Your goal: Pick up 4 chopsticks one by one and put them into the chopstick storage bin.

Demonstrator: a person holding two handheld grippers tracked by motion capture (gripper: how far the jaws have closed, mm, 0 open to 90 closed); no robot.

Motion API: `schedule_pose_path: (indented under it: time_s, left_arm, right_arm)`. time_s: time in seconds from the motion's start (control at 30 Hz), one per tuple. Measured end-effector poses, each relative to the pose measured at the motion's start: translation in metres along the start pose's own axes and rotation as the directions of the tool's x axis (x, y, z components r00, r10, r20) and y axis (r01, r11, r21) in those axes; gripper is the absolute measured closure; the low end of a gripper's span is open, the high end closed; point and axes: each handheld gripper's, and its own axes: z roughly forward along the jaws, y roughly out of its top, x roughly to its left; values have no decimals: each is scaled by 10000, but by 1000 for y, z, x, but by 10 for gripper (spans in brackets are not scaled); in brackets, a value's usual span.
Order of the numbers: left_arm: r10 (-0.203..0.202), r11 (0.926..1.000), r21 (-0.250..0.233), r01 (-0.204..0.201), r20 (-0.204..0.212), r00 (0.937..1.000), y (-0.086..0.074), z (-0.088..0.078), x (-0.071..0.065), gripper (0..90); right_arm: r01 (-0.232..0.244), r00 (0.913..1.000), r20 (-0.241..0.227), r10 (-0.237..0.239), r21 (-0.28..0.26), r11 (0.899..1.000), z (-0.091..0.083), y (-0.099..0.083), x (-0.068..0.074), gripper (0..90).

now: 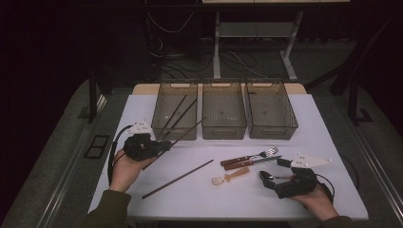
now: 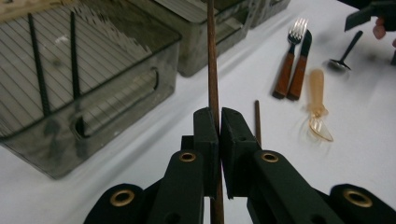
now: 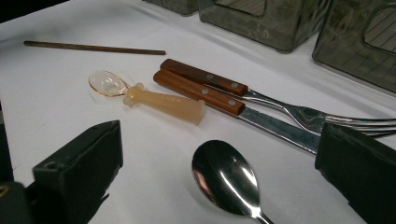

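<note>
In the high view, a white tabletop (image 1: 247, 192) is sitting in a dark room with grey flooring; three smoky translucent plastic bins (image 1: 223, 115) are lining its far edge. In the left gripper view, the left gripper (image 2: 219, 128) is clamping a thin brown wooden chopstick (image 2: 212, 65), slender, straight, raised beside the bins. In the right gripper view, the right gripper (image 3: 219, 168) is standing spread around a shiny steel spoon (image 3: 226, 179) lying on the table.
</note>
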Motion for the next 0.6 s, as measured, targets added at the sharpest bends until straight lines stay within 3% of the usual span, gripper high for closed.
schedule_pose_path:
  time_s: [0.6]
  left_arm:
    - [-411, 9973, -632, 371, -628, 9972, 29, 13, 23, 854]
  right_arm:
    - [-33, 10000, 8, 33, -6, 10000, 0, 0, 0, 11]
